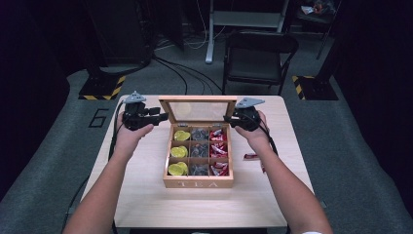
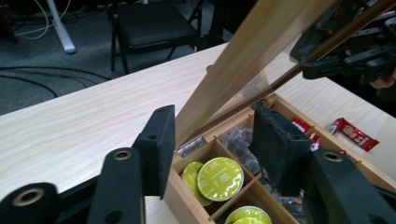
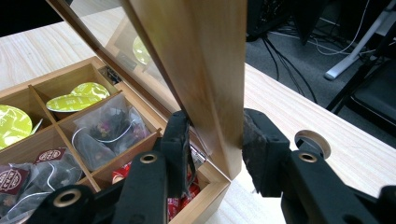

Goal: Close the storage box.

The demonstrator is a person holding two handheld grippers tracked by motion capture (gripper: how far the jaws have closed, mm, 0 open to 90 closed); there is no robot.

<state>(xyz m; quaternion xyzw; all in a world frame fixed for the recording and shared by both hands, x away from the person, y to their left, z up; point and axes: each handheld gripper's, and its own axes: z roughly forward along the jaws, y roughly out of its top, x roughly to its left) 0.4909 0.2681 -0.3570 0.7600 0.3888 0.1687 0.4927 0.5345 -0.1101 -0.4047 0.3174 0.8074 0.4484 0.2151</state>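
The right gripper (image 3: 212, 144) pinches the raised lid (image 3: 201, 70) of the tea box (image 1: 197, 183); the left gripper (image 2: 212, 144) stands spread beside it (a red packet (image 1: 250, 156) lies near the table's (image 1: 146, 204) right edge).

— what's carrying everything on my feed?

— a pale wooden table (image 1: 146, 195). i see its grain running along the top in the high view.

— and what sits straight on it?

— a wooden tea box (image 1: 197, 183), lid up, between my two grippers, its near wall lettered "tea". the left gripper (image 1: 163, 117) is at the lid's left edge and the right gripper (image 1: 227, 118) at its right edge.

— anything else on the boards?

— a red packet (image 1: 250, 156) lies flat on the table, just below my right gripper and beside the box's right wall, apart from it. in the left gripper view i see it past the box's far side (image 2: 352, 132).
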